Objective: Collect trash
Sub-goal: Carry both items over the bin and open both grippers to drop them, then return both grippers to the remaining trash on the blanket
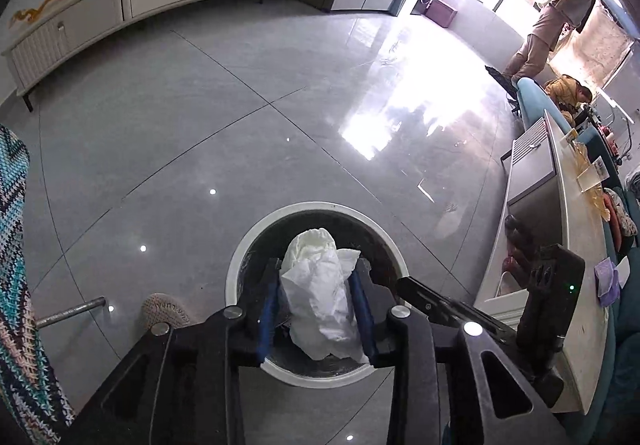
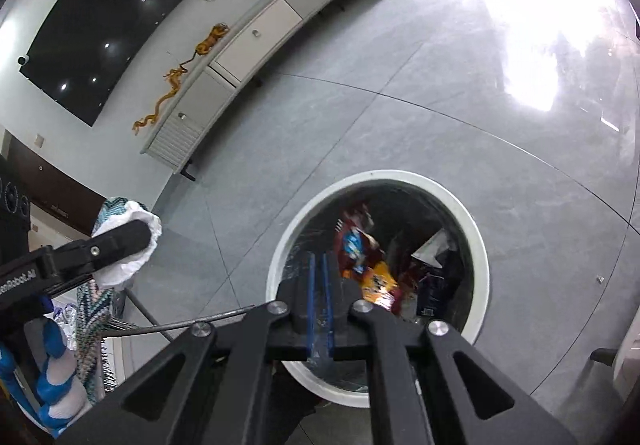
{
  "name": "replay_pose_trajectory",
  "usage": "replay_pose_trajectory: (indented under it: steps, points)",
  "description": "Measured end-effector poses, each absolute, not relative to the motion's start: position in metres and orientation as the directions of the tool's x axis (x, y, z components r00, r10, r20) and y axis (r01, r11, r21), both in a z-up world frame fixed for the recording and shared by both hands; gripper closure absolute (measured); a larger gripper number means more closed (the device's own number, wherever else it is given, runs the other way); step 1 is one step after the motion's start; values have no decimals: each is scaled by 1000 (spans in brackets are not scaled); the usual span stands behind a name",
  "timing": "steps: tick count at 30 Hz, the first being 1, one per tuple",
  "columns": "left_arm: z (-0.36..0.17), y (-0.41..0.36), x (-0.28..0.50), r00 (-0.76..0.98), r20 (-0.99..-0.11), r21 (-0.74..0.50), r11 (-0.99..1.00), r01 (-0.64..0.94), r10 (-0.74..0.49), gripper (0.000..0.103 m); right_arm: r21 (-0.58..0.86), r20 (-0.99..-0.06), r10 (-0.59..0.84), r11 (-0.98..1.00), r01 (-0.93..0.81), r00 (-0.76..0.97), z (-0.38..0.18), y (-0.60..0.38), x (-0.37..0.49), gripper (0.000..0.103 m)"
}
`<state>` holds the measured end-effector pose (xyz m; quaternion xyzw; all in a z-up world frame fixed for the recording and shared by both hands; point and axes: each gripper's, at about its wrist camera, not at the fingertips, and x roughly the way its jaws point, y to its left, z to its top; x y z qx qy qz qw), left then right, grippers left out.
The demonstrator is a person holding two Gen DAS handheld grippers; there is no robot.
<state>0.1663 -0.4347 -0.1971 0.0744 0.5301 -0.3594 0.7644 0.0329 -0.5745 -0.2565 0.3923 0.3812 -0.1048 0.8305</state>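
Left claw point(image 1: 316, 299) grasps crumpled white tissue point(image 1: 320, 293) above trash bin point(image 1: 236, 265). Right view alone shows snack wrappers point(image 2: 366, 265) inside; right claw point(image 2: 320, 297) clenched, empty, angled down.

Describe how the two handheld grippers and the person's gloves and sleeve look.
Both grippers, left gripper and right gripper, are matte black linkage frames with silver pivot bolts and blue finger pads. White lettering marks the left one's side. The glove is blue and white; the knitted sleeve is teal zigzag.

A crumpled white tissue wad point(image 1: 320, 293) hangs low in the frame's centre between the blue pads, directly above a round, white-rimmed trash bin point(image 1: 236, 265). In the right wrist view the bin point(image 2: 478, 245) at lower centre holds colourful snack wrappers point(image 2: 360, 253).
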Motion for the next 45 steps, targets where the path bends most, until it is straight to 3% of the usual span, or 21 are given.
replay_pose_trajectory:
  steps: [3,5,7,8,9,10,11,12,20,22,28,38,42,45]
  points:
    - [-200,-436,165,176,-867,-267,732,626,-466,67,537,-754,113,674,508,647,-273,-576,38,96]
    - [-198,-434,167,180,-863,-271,734,622,-472,60,529,-762,106,671,519,639,-276,-576,36,96]
    - [-191,-430,165,192,-853,-279,736,617,-485,45,519,-764,92,675,524,638,-272,-574,33,94]
    - [-188,-429,163,199,-849,-280,736,617,-490,45,508,-767,79,681,528,636,-270,-572,32,91]
    - [-184,-424,163,201,-847,-279,734,620,-492,45,497,-768,64,688,529,638,-264,-571,30,71]
    - [-180,-422,162,206,-844,-277,733,622,-495,45,487,-766,49,694,530,641,-258,-569,28,41]
    - [-175,-419,160,216,-840,-275,733,622,-498,45,479,-760,30,700,529,649,-250,-568,26,30]
    - [-169,-415,157,231,-833,-271,735,622,-502,45,474,-752,14,706,526,659,-241,-566,24,27]
    - [-84,-357,126,467,-703,-187,773,607,-536,45,339,-670,-159,803,489,726,-130,-525,12,25]
    - [-58,-338,116,536,-655,-158,790,592,-533,45,292,-630,-212,827,480,747,-95,-508,8,19]
    - [7,-270,90,658,-546,-137,830,541,-519,38,165,-469,-319,884,437,824,4,-441,-12,16]
    - [83,-129,34,852,-364,-61,922,382,-377,27,135,-265,-228,953,270,937,111,-332,-39,15]
    - [105,-74,16,904,-303,-36,952,304,-301,20,135,-206,-159,973,189,966,138,-296,-45,2]
    - [115,-33,6,932,-269,-39,969,242,-244,19,137,-162,-110,982,132,981,152,-272,-50,0]
